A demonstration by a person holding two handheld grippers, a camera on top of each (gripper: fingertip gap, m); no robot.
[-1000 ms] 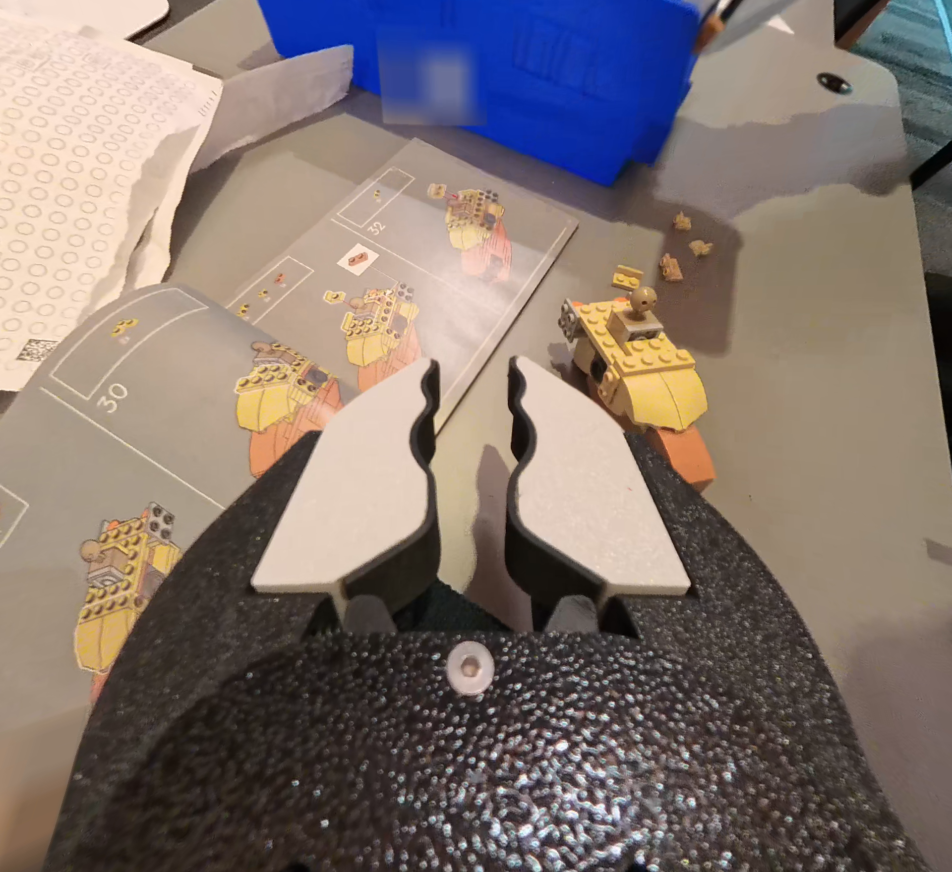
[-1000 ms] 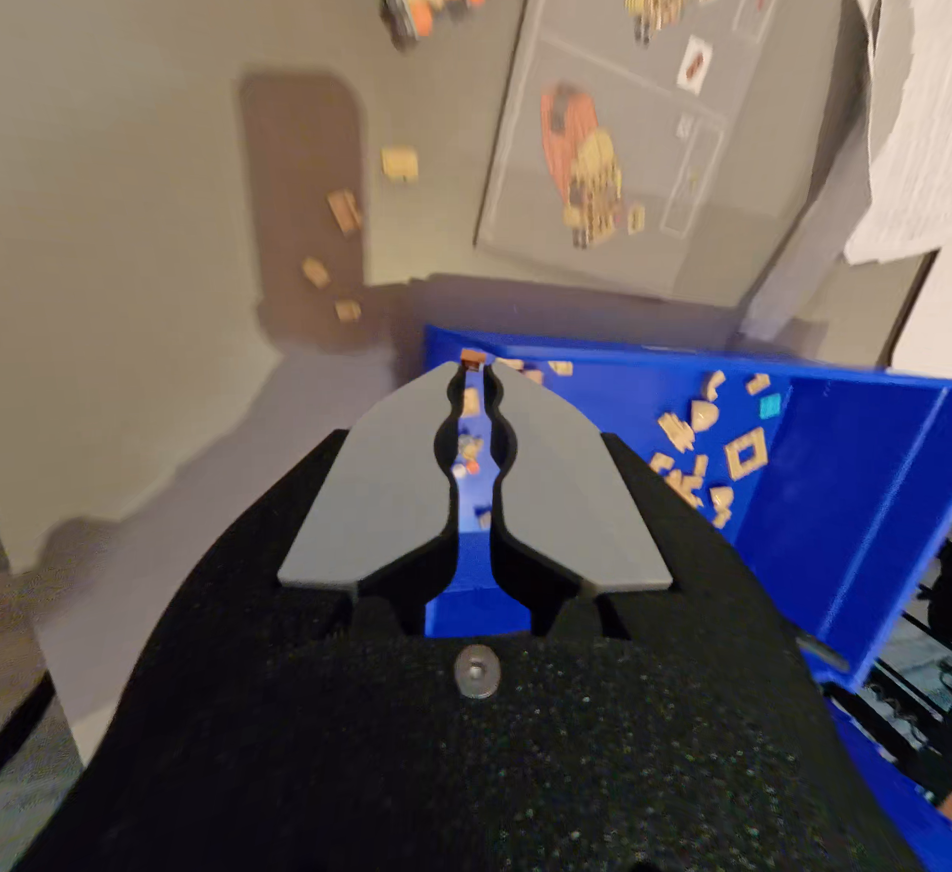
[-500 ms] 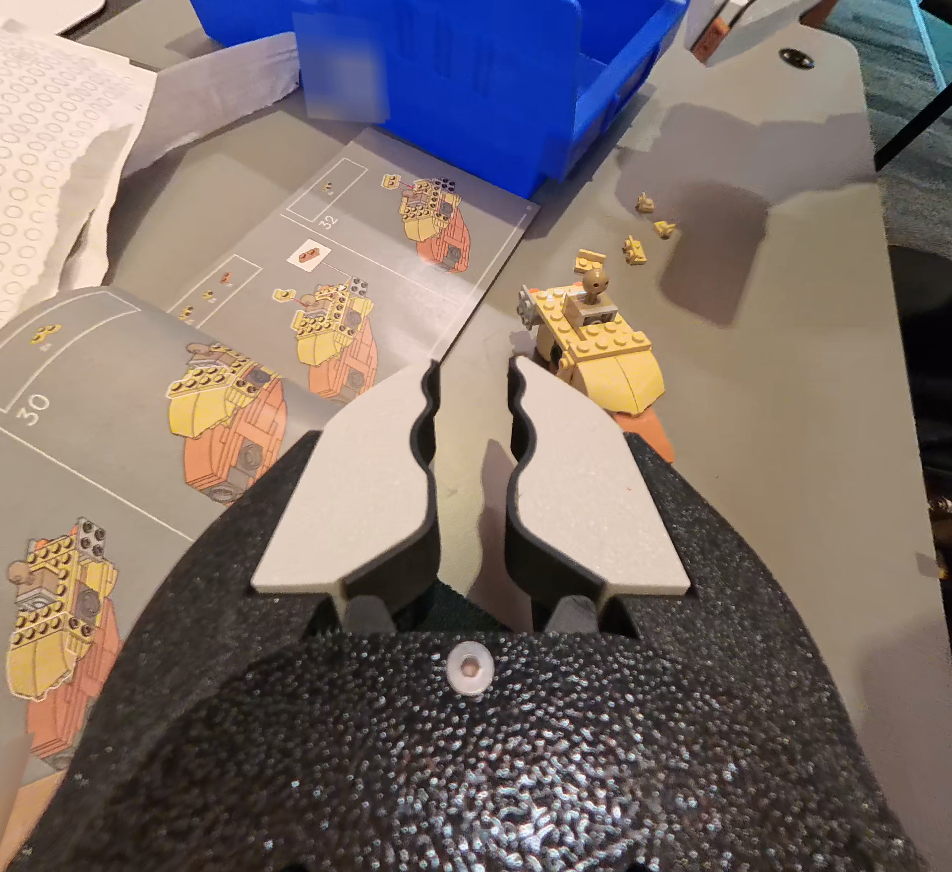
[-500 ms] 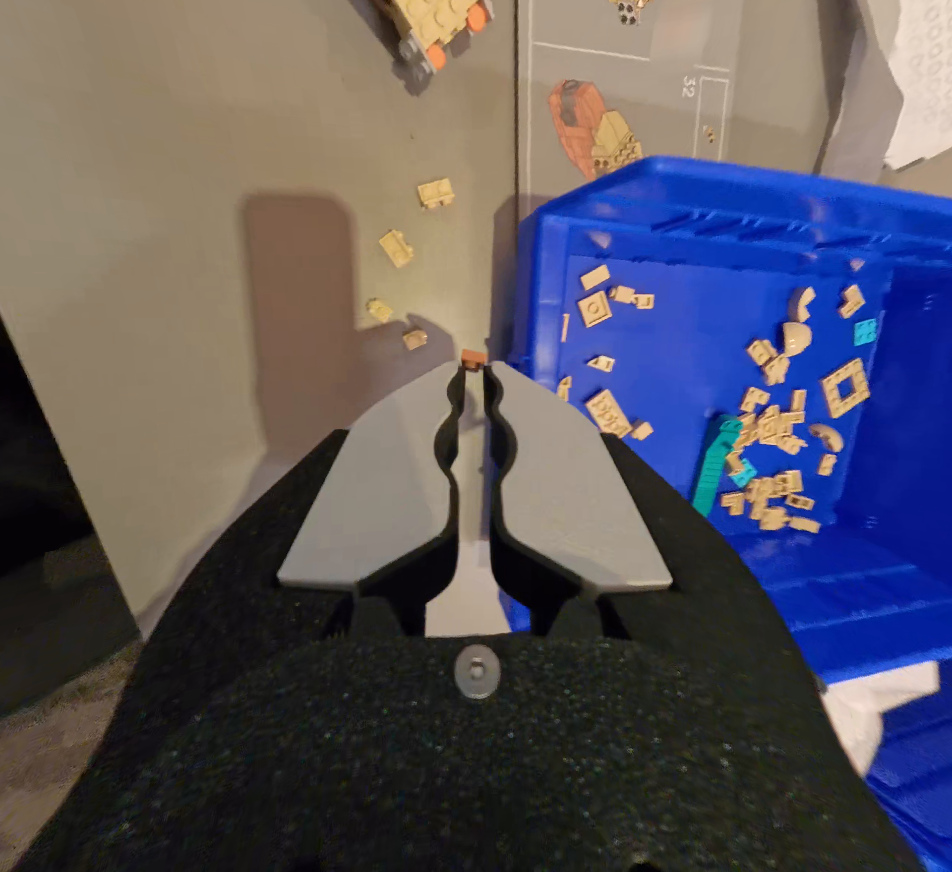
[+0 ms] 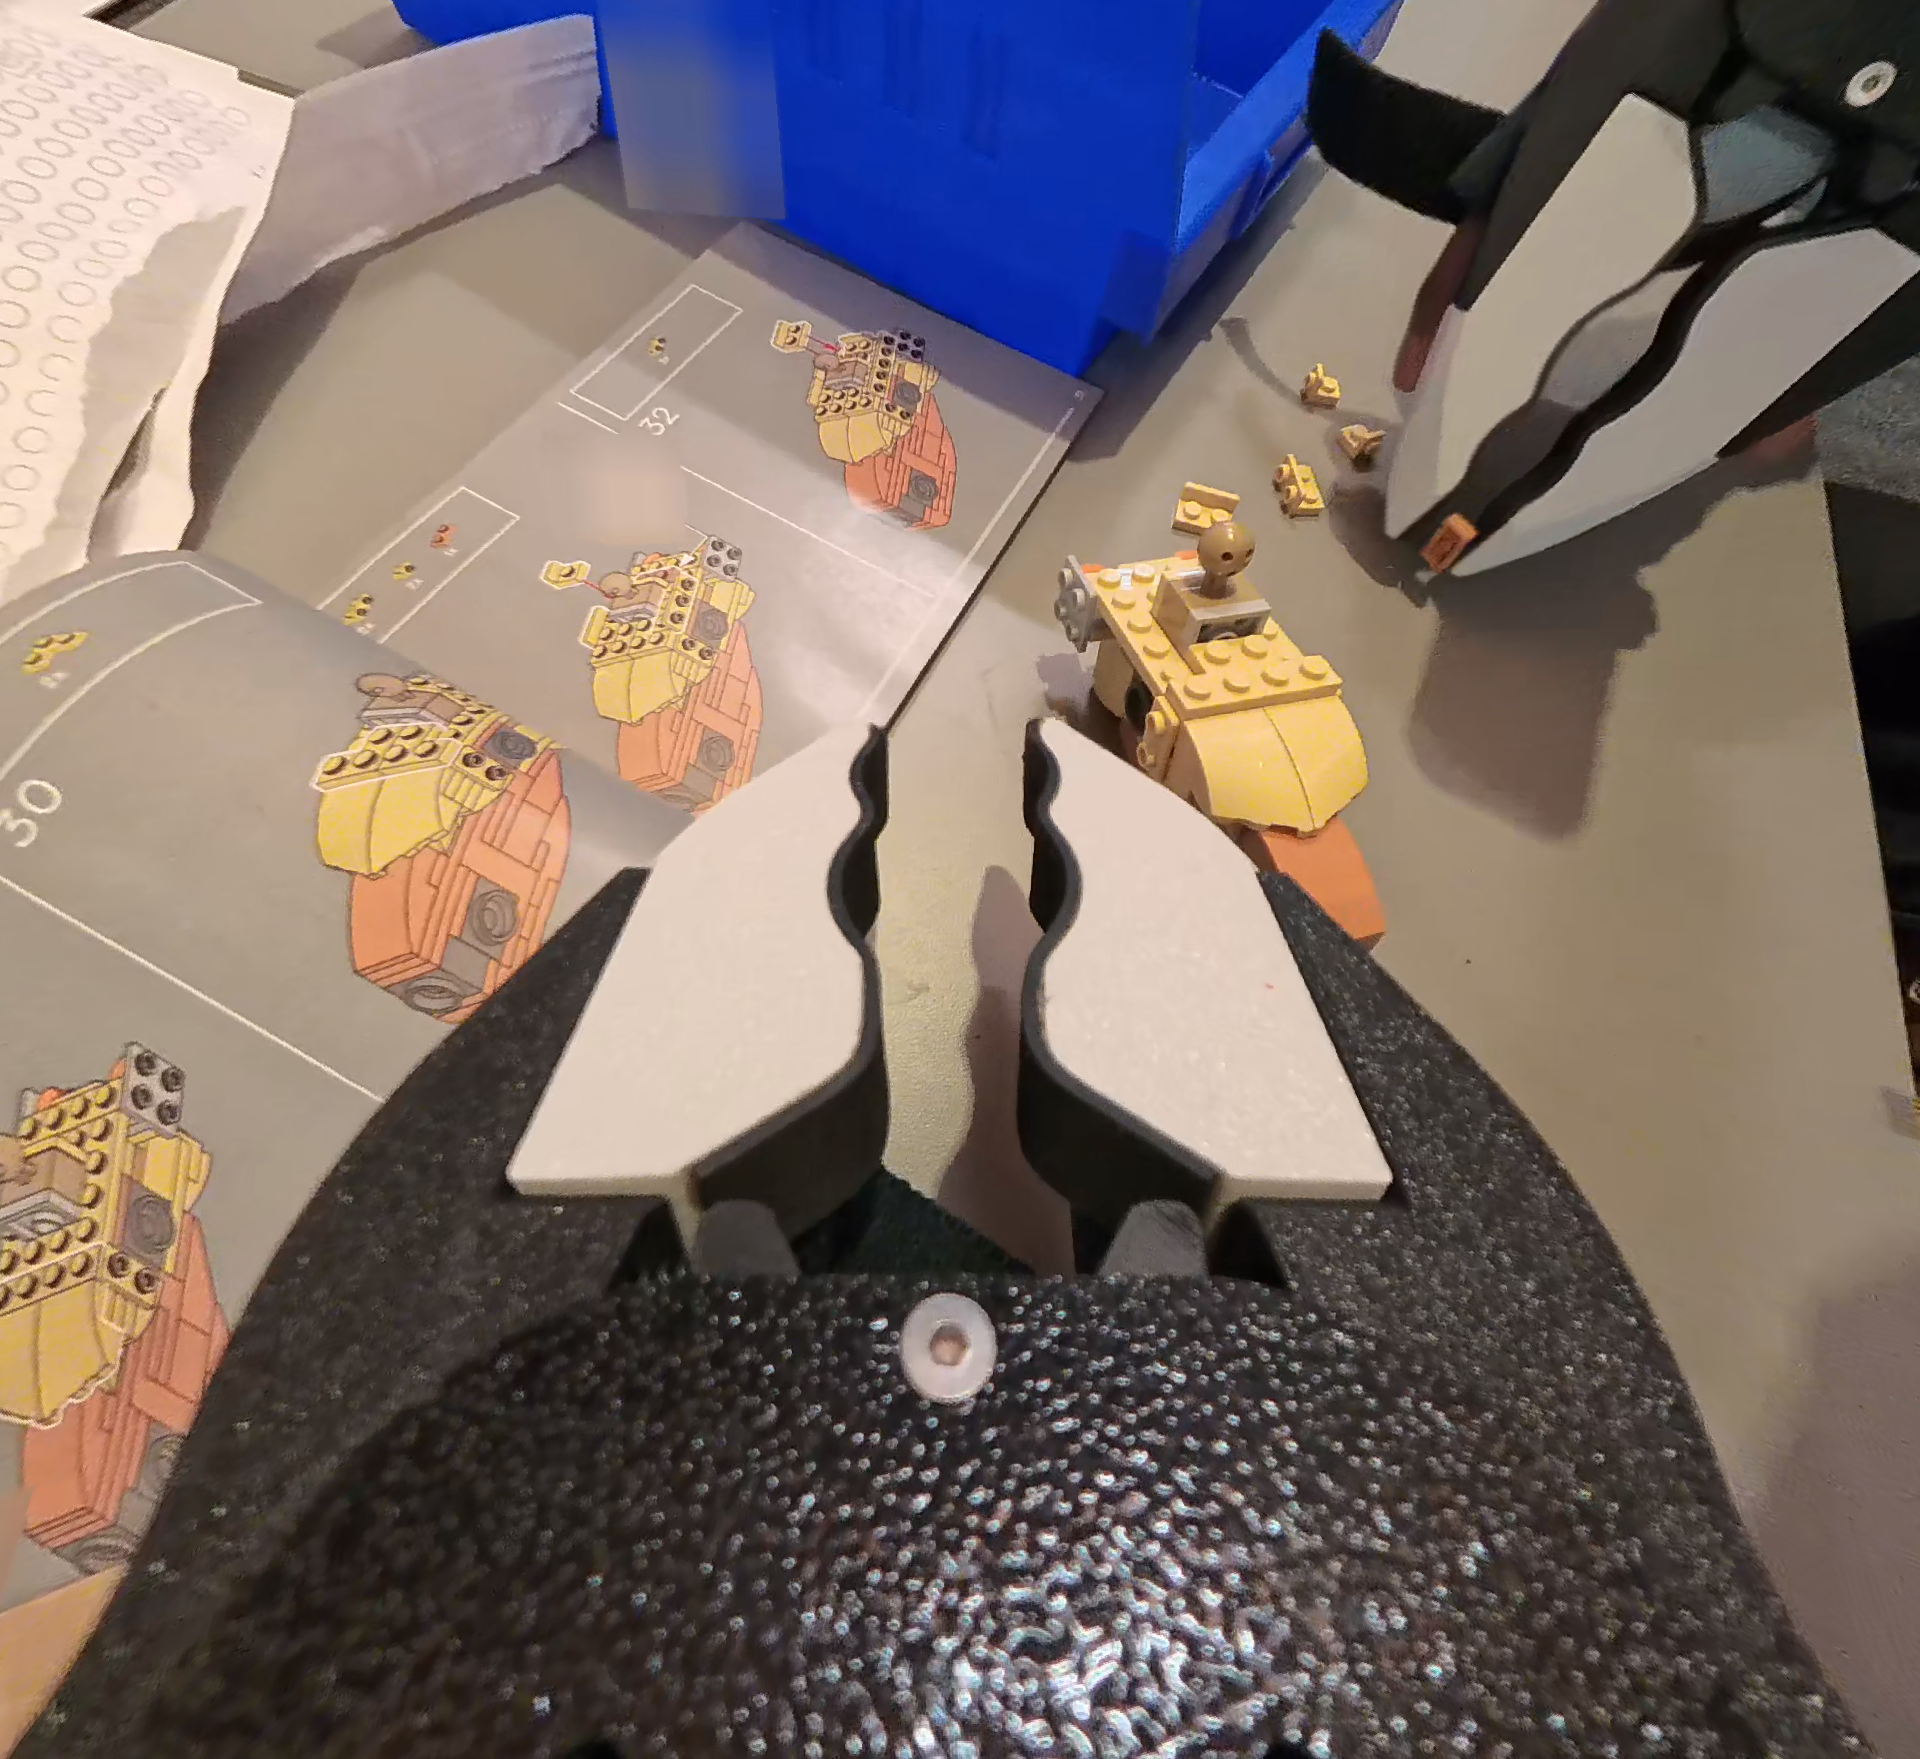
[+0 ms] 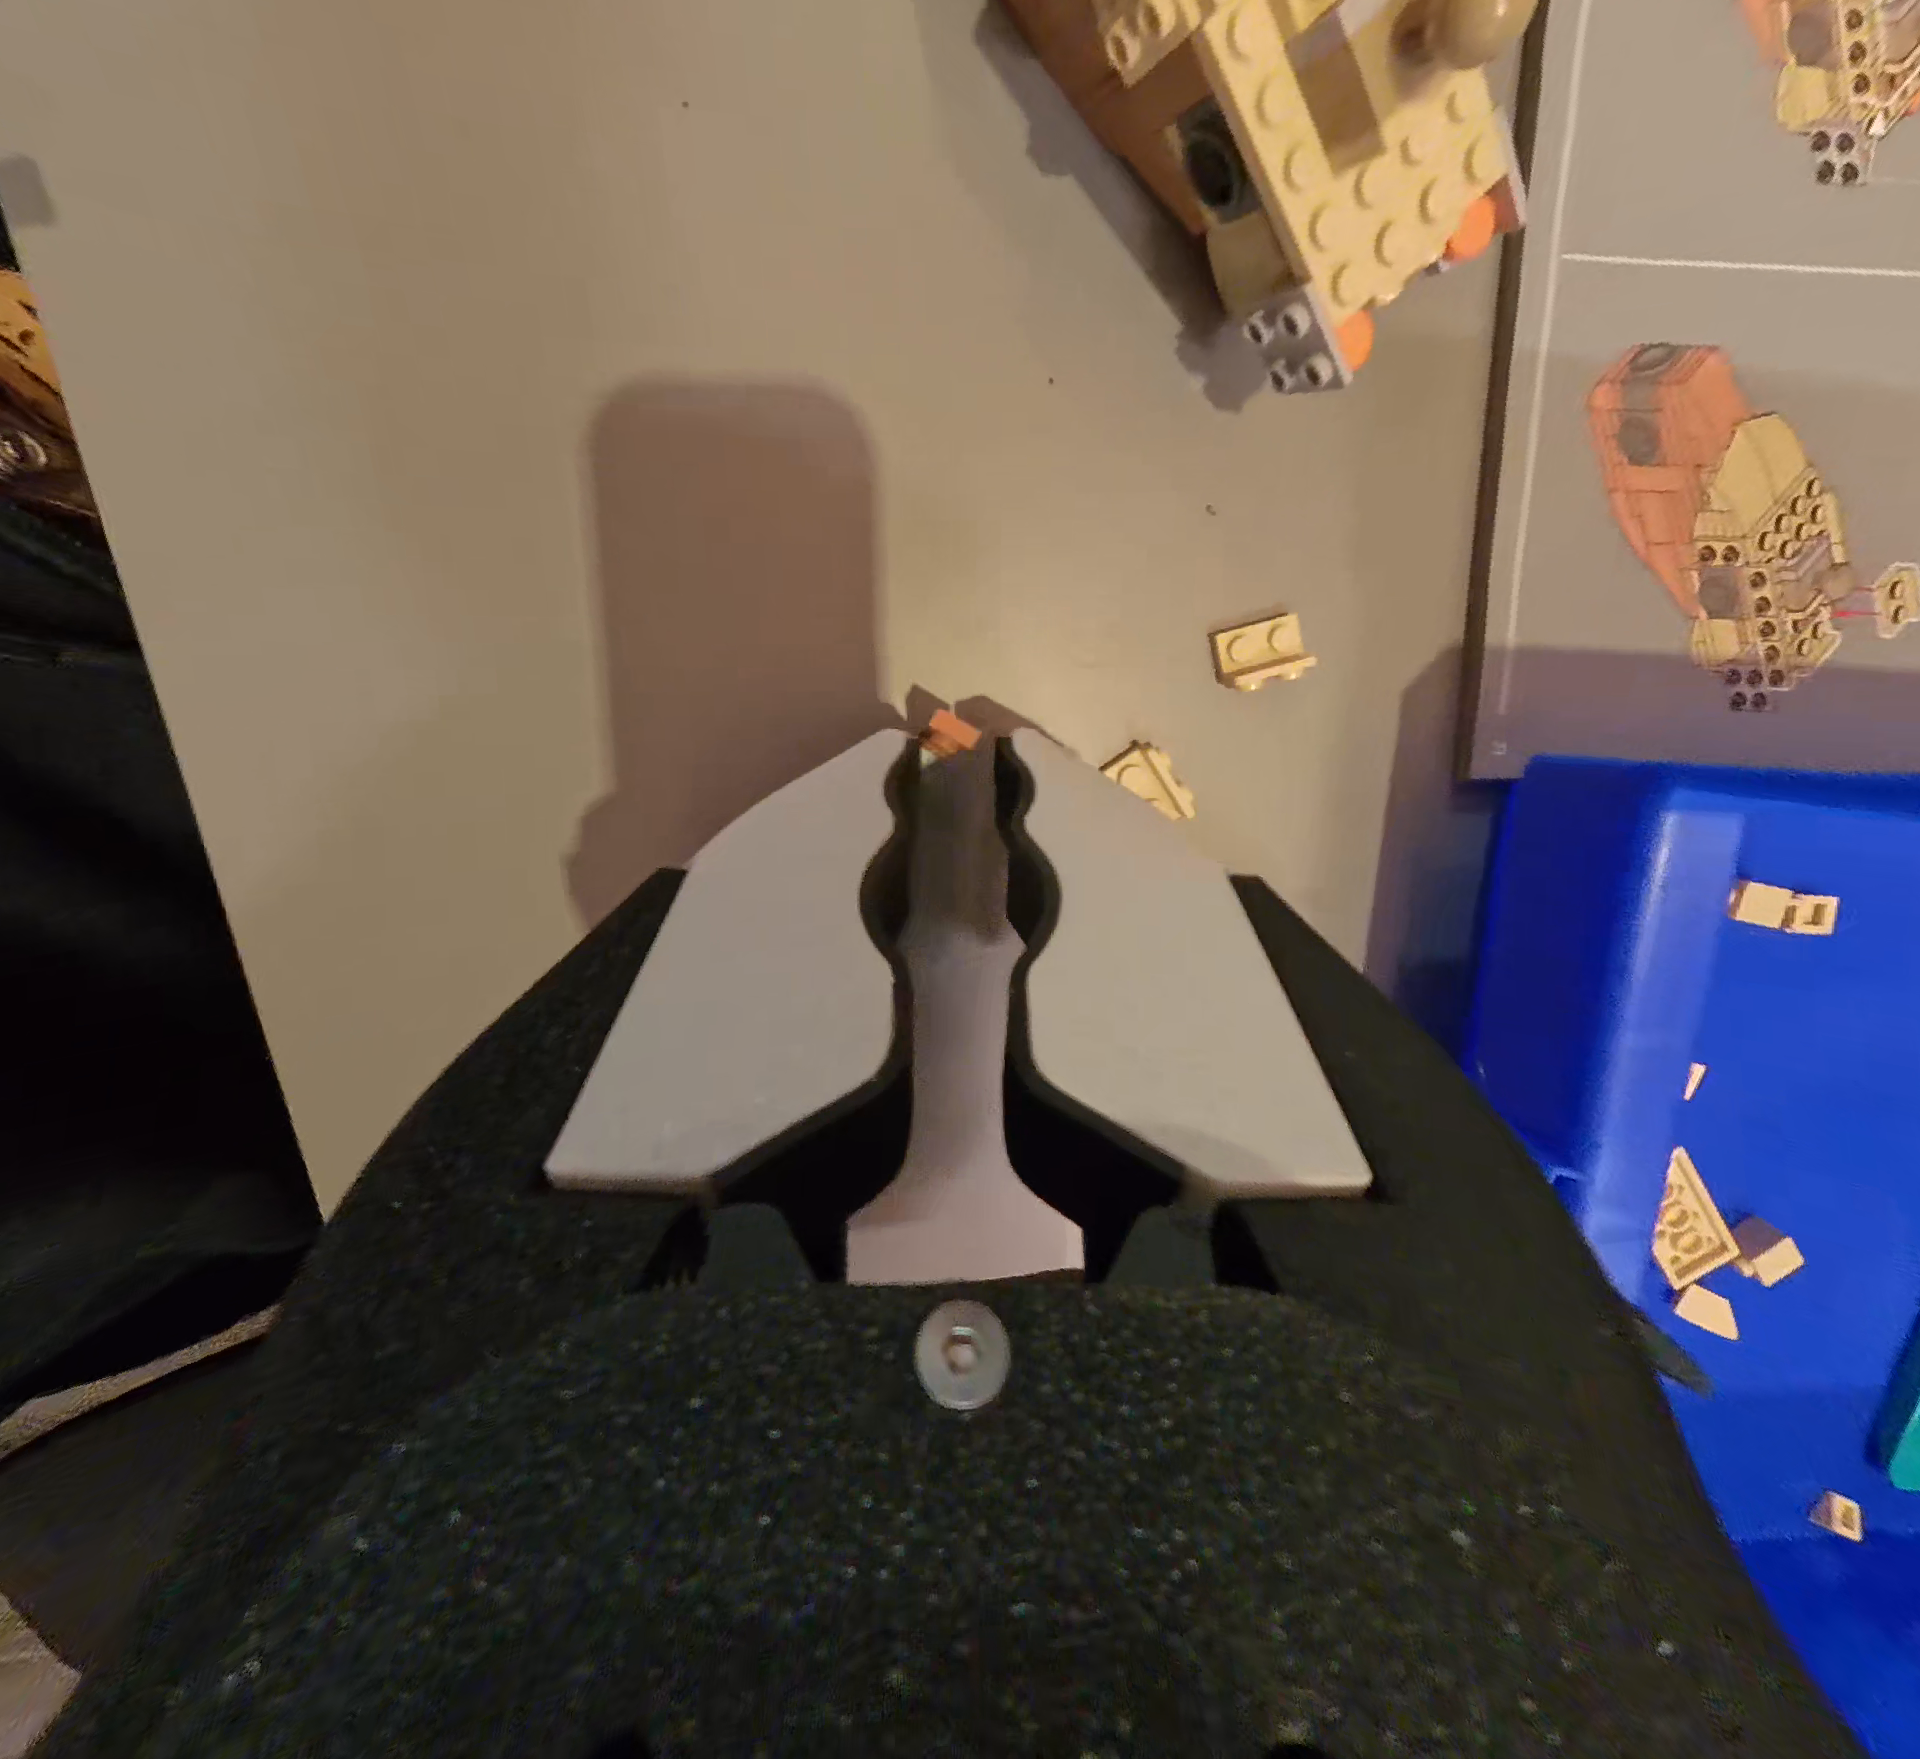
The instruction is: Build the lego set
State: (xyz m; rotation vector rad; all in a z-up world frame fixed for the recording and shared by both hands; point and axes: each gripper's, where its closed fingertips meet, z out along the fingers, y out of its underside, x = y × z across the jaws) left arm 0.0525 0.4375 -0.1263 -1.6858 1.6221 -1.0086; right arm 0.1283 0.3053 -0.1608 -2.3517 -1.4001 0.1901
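- Gripping a tiny orange piece (image 6: 951, 735) at its fingertips, the right gripper (image 6: 954, 748) hovers low over the grey table (image 6: 416, 307), near loose tan pieces (image 6: 1260, 651).
- Partly built tan model (image 5: 1221, 701) sits just right of the instruction booklet (image 5: 644, 566).
- Left gripper (image 5: 954, 748) waits empty, jaws apart, just left of the model.
- Next, likely: carry the piece over and press it on while the left steadies.

Each claw is a rounded housing of rough, pebbled black material with one silver hex screw sunk at its middle. Just beyond that screw on the left claw (image 5: 956, 748) two flat pale grey fingers (image 5: 727, 992) spring out, each tapering to a point, their inner edges wavy and lined in black. The right claw (image 6: 954, 745) has the same grey fingers (image 6: 1153, 1003) beyond its screw, and shows a black strap on its back in the left wrist view
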